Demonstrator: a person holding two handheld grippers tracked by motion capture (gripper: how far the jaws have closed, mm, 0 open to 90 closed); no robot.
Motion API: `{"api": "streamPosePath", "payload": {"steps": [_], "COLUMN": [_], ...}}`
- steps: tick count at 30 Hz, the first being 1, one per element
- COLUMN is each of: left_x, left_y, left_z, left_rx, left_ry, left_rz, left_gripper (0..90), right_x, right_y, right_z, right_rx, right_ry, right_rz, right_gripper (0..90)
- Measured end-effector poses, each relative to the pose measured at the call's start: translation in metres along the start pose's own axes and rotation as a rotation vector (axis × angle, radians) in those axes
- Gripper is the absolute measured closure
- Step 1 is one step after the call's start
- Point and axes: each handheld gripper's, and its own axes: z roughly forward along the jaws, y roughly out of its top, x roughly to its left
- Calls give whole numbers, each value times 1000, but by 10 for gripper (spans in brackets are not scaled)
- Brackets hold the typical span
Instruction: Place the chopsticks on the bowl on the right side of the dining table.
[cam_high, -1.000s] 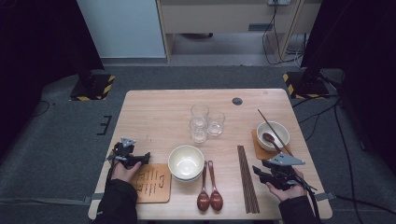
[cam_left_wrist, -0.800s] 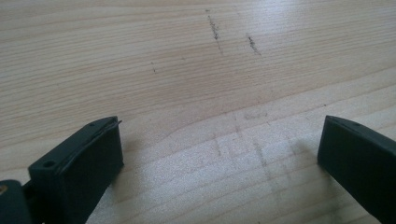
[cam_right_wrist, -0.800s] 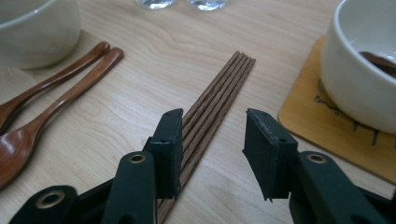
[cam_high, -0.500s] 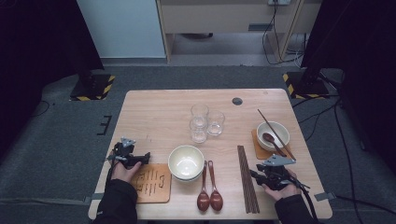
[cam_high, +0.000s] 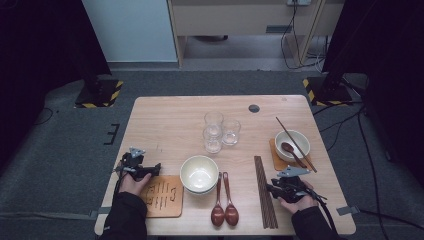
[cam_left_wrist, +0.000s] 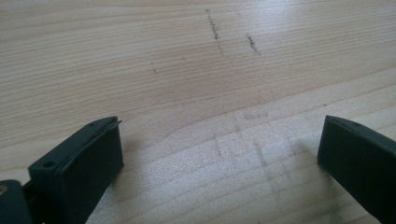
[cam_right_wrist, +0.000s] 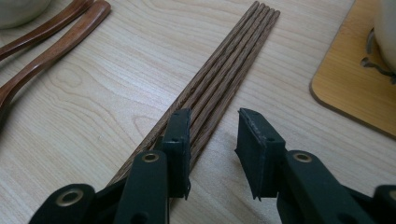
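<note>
Several dark wooden chopsticks (cam_high: 260, 170) lie side by side on the table, right of centre near the front. My right gripper (cam_high: 274, 189) sits low over their near end. In the right gripper view the chopsticks (cam_right_wrist: 233, 60) run away from my right gripper (cam_right_wrist: 215, 121). Its left jaw rests over the left sticks and the right jaw stands just beside the bundle. The jaws have just been closing, and the right-hand sticks lie in the gap without being pinched. My left gripper (cam_high: 155, 169) (cam_left_wrist: 219, 135) is wide open over bare wood, holding nothing.
A cream bowl (cam_high: 199, 172) and two brown wooden spoons (cam_high: 224, 200) lie left of the chopsticks. A marked wooden coaster (cam_high: 162, 197) lies at the front left. Three glasses (cam_high: 220, 131) stand mid-table. A white bowl (cam_high: 292, 145) with a spoon and chopsticks sits on a coaster (cam_right_wrist: 345, 84) at the right.
My right gripper has come down and shifted left onto the chopsticks, and its jaws have narrowed. The left gripper has stayed put.
</note>
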Motion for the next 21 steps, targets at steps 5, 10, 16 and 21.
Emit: {"api": "streamPosePath", "payload": {"steps": [5,10,16,21], "left_x": [0,0,0,0], "left_y": [0,0,0,0], "left_z": [0,0,0,0], "left_rx": [0,0,0,0], "left_ry": [0,0,0,0], "left_rz": [0,0,0,0], "left_gripper": [0,0,0,0], "right_x": [1,2,2,3], "right_y": [-1,-1,-1,-2], "right_z": [2,4,5,6], "right_rx": [16,33,40,57], "right_ry": [3,7,11,7], "right_rz": [6,8,2,-5], "right_gripper": [671,715,728,765]}}
